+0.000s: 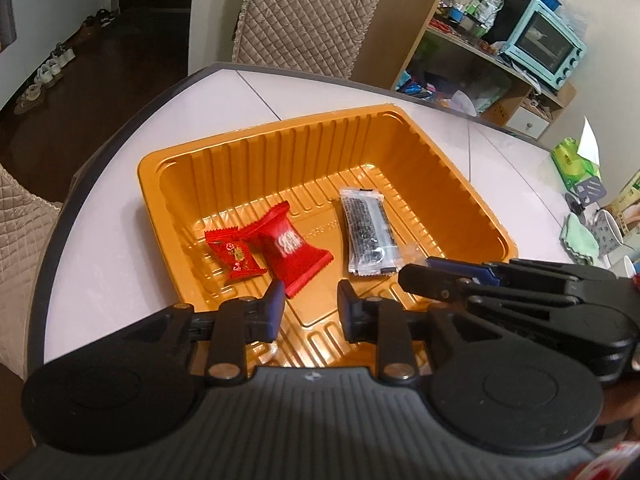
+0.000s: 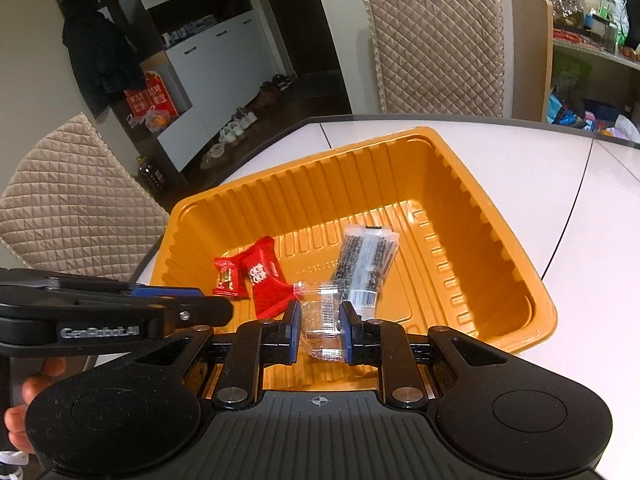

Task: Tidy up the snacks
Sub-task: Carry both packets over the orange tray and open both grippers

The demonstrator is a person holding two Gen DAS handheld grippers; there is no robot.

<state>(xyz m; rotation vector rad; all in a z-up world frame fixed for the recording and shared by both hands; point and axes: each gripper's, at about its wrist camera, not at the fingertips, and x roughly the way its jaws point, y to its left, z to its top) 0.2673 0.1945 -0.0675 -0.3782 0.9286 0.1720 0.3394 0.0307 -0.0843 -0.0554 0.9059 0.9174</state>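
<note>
Over the orange tray, the right gripper clamped a clear packet; the left gripper stood apart, empty, near the red packet

We see right gripper over near part of orange tray, pads clamped on clear-wrapped snack. In tray: two red packets touching each other, left of dark speckled packet. Left gripper enters from left, state unreadable. Tray sits on white table; quilted chairs behind.
</note>
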